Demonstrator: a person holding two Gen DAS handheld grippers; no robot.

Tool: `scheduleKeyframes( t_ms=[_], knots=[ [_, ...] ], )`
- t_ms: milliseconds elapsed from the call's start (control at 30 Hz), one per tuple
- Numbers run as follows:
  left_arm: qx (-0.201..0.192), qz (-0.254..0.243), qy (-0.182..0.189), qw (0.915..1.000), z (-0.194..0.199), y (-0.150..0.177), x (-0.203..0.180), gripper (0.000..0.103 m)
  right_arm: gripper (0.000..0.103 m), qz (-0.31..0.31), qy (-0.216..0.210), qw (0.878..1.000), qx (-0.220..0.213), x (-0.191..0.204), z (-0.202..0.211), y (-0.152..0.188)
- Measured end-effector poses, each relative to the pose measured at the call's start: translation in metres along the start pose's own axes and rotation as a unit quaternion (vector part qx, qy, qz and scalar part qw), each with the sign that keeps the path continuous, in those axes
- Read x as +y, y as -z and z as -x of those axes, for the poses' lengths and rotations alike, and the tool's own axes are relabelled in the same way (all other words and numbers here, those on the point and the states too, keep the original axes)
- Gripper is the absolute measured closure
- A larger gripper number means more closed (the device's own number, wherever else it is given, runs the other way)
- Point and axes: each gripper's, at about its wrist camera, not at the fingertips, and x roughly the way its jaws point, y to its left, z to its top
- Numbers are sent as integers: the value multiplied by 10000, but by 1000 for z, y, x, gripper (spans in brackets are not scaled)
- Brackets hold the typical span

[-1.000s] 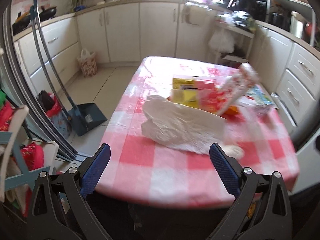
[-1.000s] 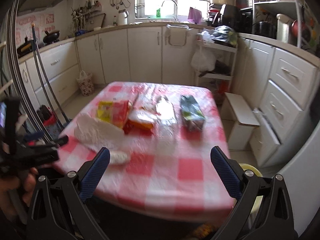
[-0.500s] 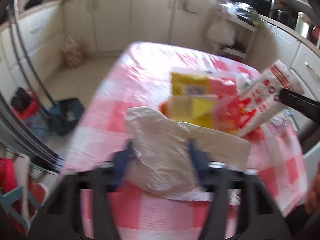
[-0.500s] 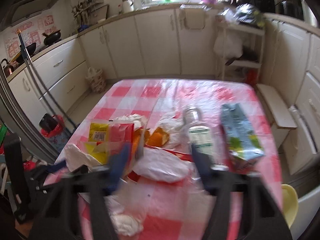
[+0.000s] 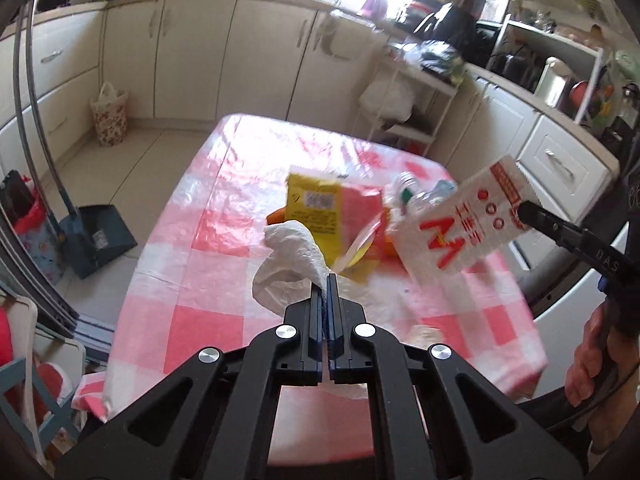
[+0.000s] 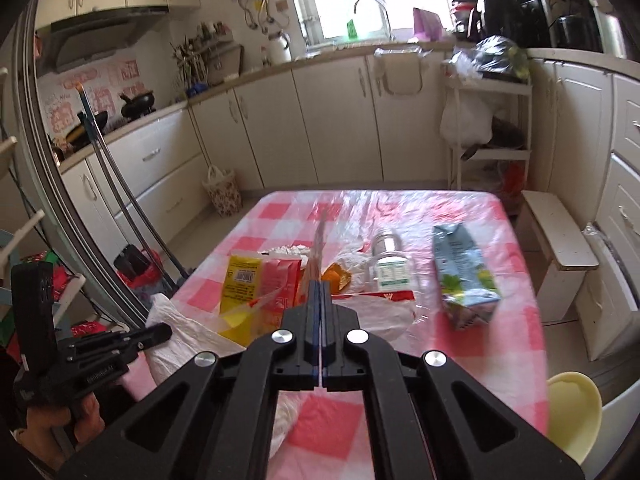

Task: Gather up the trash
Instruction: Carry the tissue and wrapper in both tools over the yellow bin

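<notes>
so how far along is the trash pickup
Just started: nothing looks bagged yet. In hand: the left gripper is shut on the white plastic bag, the right gripper on a red-and-white wrapper. Left on the table: yellow snack packet, clear bottle, blue carton, orange peel.

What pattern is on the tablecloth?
Pink-and-white checks on the tablecloth, under a clear plastic cover; clearest in the right wrist view.

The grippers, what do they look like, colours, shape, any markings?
Both match: the left gripper and right gripper have black plastic frames with angular linkage arms, round silver pivot bolts, and blue pads lining the fingers. White lettering shows on the side of each frame, too small to read fully. Bare hands hold the handles; no cables visible.
</notes>
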Motion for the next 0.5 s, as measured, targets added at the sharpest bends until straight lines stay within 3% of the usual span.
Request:
scheduleKeyframes(
  t_ms=[233,500],
  knots=[
    [-481,-42,378,9981,46,-16,-24,100,102,-45,189,9992,-335,-16,44,2],
    [-562,-326,1115,9916,53,-31,-90,100,102,-52,998,9931,-615,-58,94,15]
  ],
)
